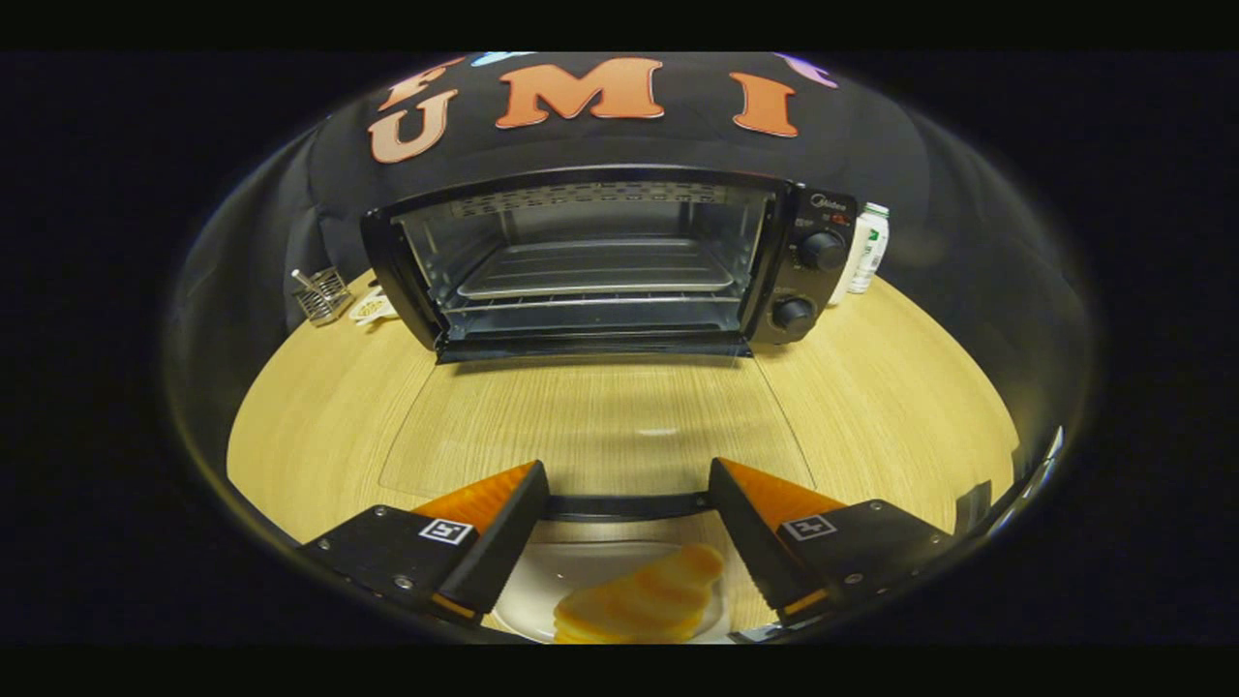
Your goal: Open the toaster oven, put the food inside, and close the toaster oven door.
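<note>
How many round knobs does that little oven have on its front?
2. One knob sits high on the toaster oven control panel, the other knob directly below. The gripper is open, far short of both.

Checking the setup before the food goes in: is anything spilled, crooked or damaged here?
Nothing stands out. The toaster oven sits square on the table with its glass door folded down flat and its tray level inside. The food lies on its plate below the open gripper.
</note>
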The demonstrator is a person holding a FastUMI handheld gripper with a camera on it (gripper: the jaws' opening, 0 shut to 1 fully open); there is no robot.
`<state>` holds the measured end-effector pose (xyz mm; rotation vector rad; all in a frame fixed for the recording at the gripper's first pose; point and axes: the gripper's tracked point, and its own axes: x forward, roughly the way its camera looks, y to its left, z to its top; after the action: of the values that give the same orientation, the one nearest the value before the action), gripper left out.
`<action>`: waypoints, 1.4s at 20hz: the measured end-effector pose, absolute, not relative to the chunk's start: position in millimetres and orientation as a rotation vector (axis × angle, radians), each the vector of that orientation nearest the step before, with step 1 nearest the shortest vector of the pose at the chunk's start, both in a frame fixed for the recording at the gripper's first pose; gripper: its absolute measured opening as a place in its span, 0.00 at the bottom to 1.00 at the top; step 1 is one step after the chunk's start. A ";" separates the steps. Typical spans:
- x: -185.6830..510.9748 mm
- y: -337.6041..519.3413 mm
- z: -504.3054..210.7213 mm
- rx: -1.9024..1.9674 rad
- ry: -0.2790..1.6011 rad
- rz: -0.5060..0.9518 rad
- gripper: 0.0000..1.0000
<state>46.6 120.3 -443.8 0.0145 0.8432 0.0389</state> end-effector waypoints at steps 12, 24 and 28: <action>-17.6 99.7 -372.1 0.103 0.750 -0.068 0.99; -87.3 108.3 -404.5 0.152 0.831 -0.160 0.99; -96.6 111.6 -425.0 0.158 0.867 -0.177 0.99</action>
<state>-96.6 111.6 -425.0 0.1580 0.8674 -0.1770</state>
